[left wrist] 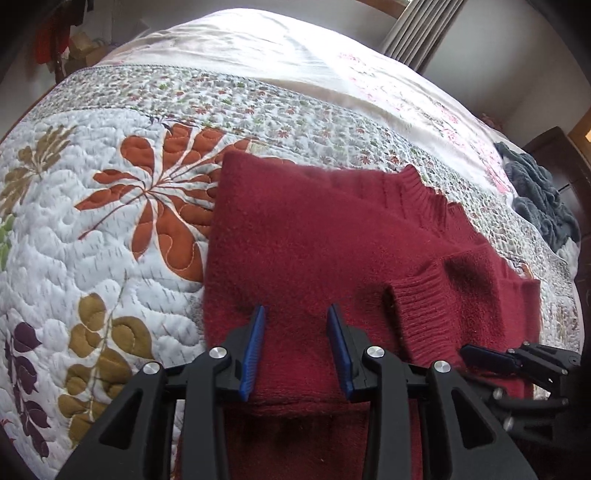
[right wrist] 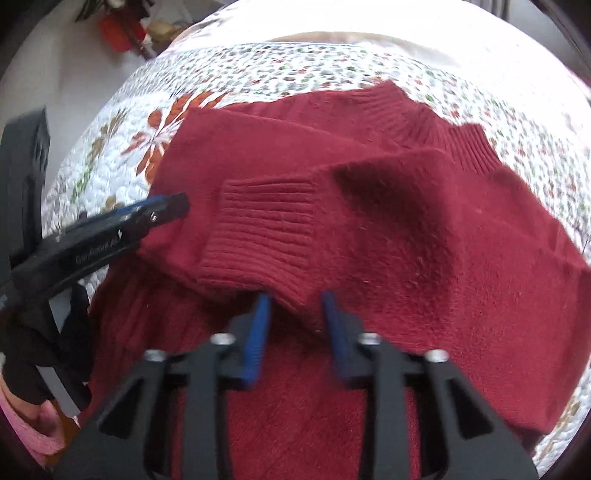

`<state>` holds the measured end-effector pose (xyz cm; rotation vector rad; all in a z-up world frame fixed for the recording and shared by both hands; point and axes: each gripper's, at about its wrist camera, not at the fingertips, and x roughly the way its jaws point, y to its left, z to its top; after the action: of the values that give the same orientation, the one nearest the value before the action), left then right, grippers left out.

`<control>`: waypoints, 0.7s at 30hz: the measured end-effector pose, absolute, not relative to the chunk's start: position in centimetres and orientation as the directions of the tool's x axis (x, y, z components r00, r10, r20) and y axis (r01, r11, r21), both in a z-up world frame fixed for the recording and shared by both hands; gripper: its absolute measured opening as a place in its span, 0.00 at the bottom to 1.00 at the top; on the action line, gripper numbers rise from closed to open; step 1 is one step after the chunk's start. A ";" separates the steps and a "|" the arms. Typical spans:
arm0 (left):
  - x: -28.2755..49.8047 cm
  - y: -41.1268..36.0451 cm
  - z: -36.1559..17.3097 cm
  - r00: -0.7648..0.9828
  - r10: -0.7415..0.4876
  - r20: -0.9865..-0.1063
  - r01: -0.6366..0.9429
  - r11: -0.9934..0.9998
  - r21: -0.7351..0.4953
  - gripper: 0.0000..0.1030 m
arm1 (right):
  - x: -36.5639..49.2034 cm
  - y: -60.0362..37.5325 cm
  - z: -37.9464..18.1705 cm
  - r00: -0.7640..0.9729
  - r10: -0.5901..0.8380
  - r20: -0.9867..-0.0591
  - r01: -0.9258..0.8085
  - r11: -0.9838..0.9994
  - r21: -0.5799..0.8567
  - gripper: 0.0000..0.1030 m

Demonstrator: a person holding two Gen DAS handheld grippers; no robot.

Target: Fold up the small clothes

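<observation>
Both your jaws stand open: left gripper [left wrist: 297, 341] and right gripper [right wrist: 293, 325] straddle the fuzzy dark-red knit sweater [left wrist: 314, 236] on the bed, likely poised to pinch its near edge.

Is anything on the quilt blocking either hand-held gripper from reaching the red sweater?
Nothing visible. The left hand-held gripper and right hand-held gripper are both open directly over the red sweater. The dark blue garment lies off near the quilt's far edge, clear of both.

We see a quilted bedspread [left wrist: 92, 229] with orange and olive leaf shapes, a grey-blue knit heap [left wrist: 539, 199] near its far right edge, pleated curtains [left wrist: 417, 33], and possibly red clothing [left wrist: 50, 37] hanging far left.
</observation>
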<state>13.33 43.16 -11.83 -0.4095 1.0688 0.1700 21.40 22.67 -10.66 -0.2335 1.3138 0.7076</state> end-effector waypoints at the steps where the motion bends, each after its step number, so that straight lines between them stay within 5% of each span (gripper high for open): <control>1: 13.3 43.1 -11.9 0.477 -0.059 -0.877 -0.327 0.914 -0.239 0.34 | 21.9 21.7 -10.5 0.062 0.376 -0.925 -0.567 0.776 0.278 0.07; 9: 13.3 43.1 -12.1 0.480 -0.048 -0.876 -0.325 0.918 -0.229 0.34 | 24.2 13.7 -8.6 0.087 0.575 -0.813 -0.318 0.790 0.525 0.05; 21: 13.4 42.9 -12.2 0.473 -0.031 -0.881 -0.332 0.919 -0.211 0.34 | 24.4 0.1 -10.2 0.200 0.526 -0.827 -0.044 0.848 0.529 0.09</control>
<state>13.43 42.88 -12.23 -0.3804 1.0692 0.1897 24.43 0.13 -10.20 0.4369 1.3191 0.4168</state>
